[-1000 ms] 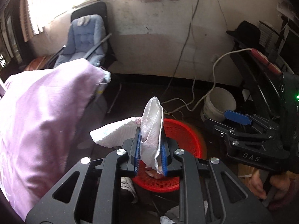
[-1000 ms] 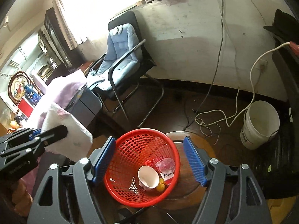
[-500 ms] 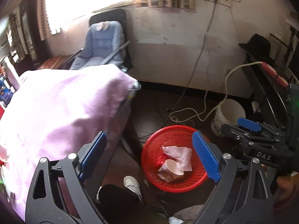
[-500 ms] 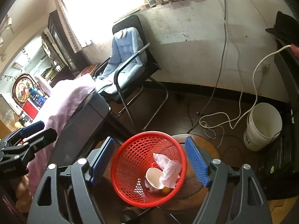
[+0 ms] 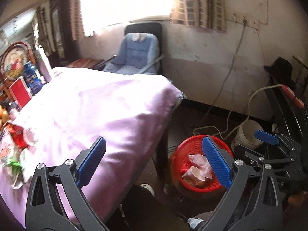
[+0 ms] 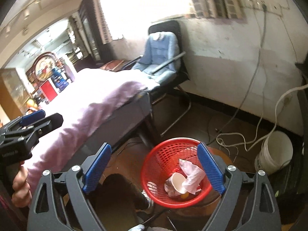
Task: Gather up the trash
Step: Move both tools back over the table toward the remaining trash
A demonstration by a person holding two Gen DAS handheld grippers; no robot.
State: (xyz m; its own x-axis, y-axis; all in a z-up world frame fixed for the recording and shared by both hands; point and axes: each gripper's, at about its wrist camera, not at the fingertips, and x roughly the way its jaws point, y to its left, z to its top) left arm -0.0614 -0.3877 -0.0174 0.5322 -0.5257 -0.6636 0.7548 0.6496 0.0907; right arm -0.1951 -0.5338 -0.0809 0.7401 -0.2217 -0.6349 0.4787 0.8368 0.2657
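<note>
Red basket (image 6: 163, 165) half-hidden; left gripper (image 5: 154, 159), right gripper (image 6: 154, 165) wide apart, empty.

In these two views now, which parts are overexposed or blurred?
Left wrist view: the window is blown out white, and the wrappers on the purple cloth are smeared. Right wrist view: same window glare, cloth edge blurred, red basket sharp.

Both wrist views above red basket (image 5: 200, 165)
</note>
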